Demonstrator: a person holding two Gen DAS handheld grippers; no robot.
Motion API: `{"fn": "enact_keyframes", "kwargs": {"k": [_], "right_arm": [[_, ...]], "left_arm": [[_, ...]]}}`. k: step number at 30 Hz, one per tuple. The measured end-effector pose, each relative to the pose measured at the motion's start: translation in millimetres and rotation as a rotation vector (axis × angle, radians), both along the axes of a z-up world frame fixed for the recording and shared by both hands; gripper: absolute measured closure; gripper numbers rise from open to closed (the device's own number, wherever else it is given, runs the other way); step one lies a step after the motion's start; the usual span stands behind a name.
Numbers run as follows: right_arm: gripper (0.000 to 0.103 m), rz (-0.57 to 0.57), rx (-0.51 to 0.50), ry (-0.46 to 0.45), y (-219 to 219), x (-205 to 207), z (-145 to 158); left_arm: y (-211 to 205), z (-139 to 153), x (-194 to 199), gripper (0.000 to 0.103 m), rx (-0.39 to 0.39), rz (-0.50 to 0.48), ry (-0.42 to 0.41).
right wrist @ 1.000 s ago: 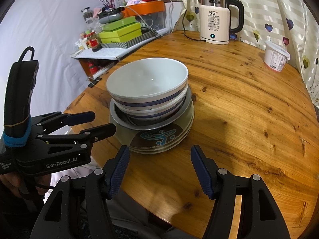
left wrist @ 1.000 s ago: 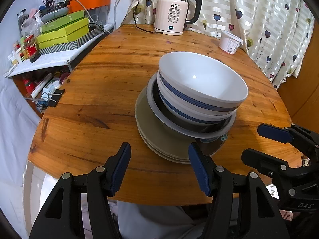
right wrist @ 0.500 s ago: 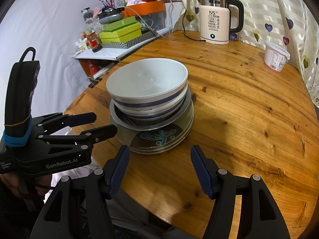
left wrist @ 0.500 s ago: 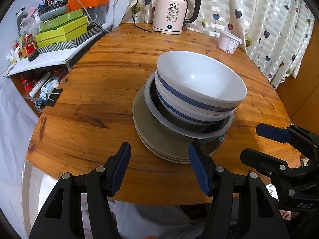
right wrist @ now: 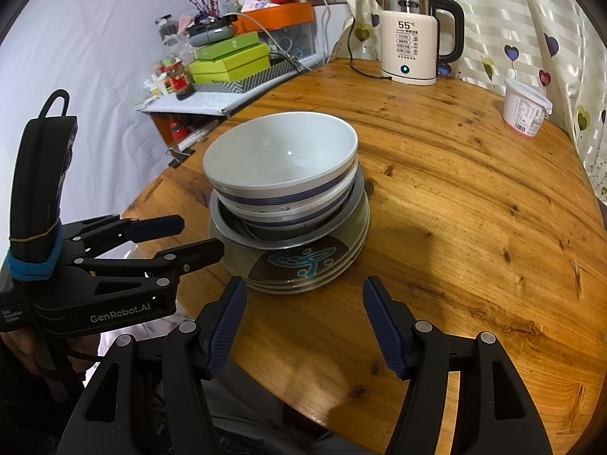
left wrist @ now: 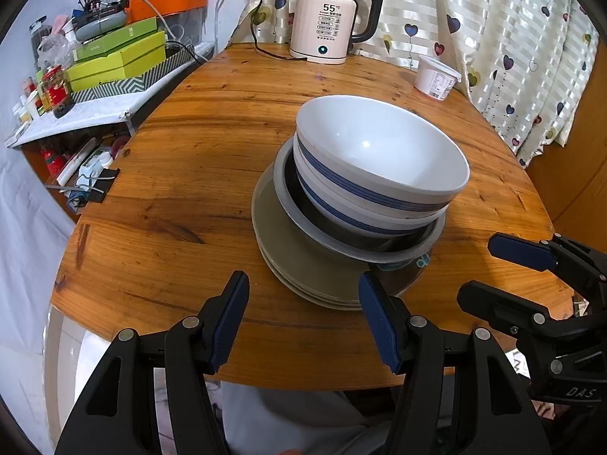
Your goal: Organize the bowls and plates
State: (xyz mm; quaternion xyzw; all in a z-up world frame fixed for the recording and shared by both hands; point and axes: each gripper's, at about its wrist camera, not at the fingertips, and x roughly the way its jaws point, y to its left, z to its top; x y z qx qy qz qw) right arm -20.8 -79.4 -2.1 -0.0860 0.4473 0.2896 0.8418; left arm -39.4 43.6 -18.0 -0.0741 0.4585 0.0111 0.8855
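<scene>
One stack stands near the front edge of the round wooden table [left wrist: 182,174]. On top is a white bowl with blue stripes [left wrist: 379,151] [right wrist: 280,155], nested in a second striped bowl. Under them sit a grey-rimmed dark dish [left wrist: 353,246] [right wrist: 227,227] and olive plates [left wrist: 280,250], the top plate showing a teal pattern [right wrist: 303,261]. My left gripper [left wrist: 303,284] [right wrist: 201,235] hovers open at the stack's near left side. My right gripper [right wrist: 304,288] [left wrist: 477,268] hovers open just before the plates. Neither touches anything.
At the table's far side stand a cream electric kettle [left wrist: 330,19] [right wrist: 409,38] with its cord and a white tub [left wrist: 436,79] [right wrist: 525,112]. A cluttered shelf with green boxes [left wrist: 117,57] borders the left edge. Heart-patterned curtains hang behind.
</scene>
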Motion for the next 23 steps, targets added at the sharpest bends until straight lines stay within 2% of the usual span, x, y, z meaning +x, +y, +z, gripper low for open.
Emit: {"fn": "enact_keyframes", "kwargs": {"k": [23], "right_arm": [[0.039, 0.000, 0.001, 0.001, -0.3, 0.5, 0.4]], "left_arm": [[-1.1, -1.7, -2.1, 0.042, -0.006, -0.004, 0.000]]}}
